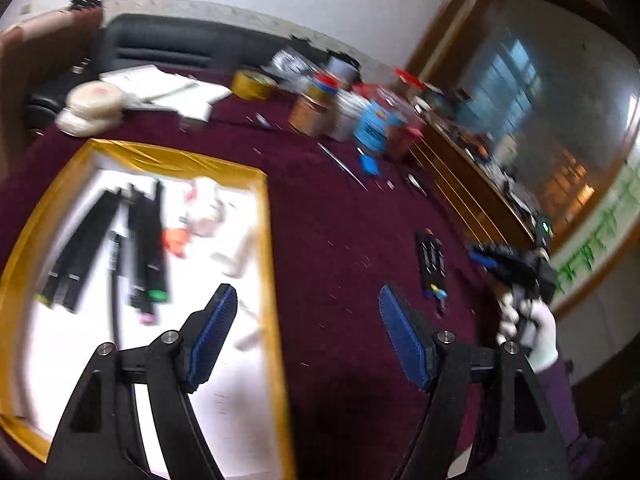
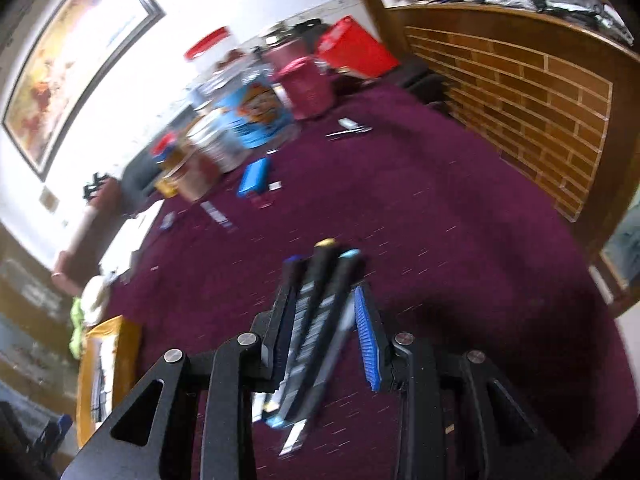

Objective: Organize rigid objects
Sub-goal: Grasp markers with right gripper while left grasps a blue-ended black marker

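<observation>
Right gripper (image 2: pixel 320 320) pinching a marker bundle (image 2: pixel 316 320) over the maroon table (image 2: pixel 460 260), left gripper (image 1: pixel 308 332) spread empty; several markers (image 1: pixel 136 240) already in the gold-rimmed tray (image 1: pixel 272 264), clutter remaining at the far edge.

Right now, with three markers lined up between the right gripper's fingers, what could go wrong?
1. The black markers lie side by side on the maroon cloth. A pinch by the right gripper across round barrels may squeeze one out.
2. Both views are smeared, so aim is probably poor.
3. The yellow-taped tray is already crowded with markers, so new ones could knock those askew.
</observation>
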`<state>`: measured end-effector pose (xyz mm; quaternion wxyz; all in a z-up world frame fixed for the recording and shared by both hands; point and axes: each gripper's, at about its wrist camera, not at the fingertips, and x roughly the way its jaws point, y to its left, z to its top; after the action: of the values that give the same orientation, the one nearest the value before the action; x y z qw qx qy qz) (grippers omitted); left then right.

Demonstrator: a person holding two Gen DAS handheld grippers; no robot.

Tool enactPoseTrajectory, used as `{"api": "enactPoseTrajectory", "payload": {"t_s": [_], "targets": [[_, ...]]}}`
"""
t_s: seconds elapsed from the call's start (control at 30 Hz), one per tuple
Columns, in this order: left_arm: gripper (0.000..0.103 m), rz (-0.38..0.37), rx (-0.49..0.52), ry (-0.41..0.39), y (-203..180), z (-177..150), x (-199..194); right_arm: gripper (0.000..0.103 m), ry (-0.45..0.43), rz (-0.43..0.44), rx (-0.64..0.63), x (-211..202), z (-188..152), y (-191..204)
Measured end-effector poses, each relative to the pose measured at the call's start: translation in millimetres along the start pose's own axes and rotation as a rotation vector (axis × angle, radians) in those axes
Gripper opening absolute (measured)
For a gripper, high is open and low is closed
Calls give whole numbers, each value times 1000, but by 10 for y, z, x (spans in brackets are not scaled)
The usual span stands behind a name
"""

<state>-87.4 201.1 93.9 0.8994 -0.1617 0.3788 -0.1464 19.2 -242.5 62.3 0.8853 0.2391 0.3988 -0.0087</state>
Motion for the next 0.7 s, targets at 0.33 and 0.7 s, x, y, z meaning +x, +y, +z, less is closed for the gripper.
{"api": "enactPoseTrajectory", "payload": {"t_s": [0.33,0.7], "targets": [[73,-8,56,74,-347,-128,192,14,104,-55,-203,547,-111,301],[73,-36,87,130,-536,-180,377,9,214,140,-157,421,-590,477]]}}
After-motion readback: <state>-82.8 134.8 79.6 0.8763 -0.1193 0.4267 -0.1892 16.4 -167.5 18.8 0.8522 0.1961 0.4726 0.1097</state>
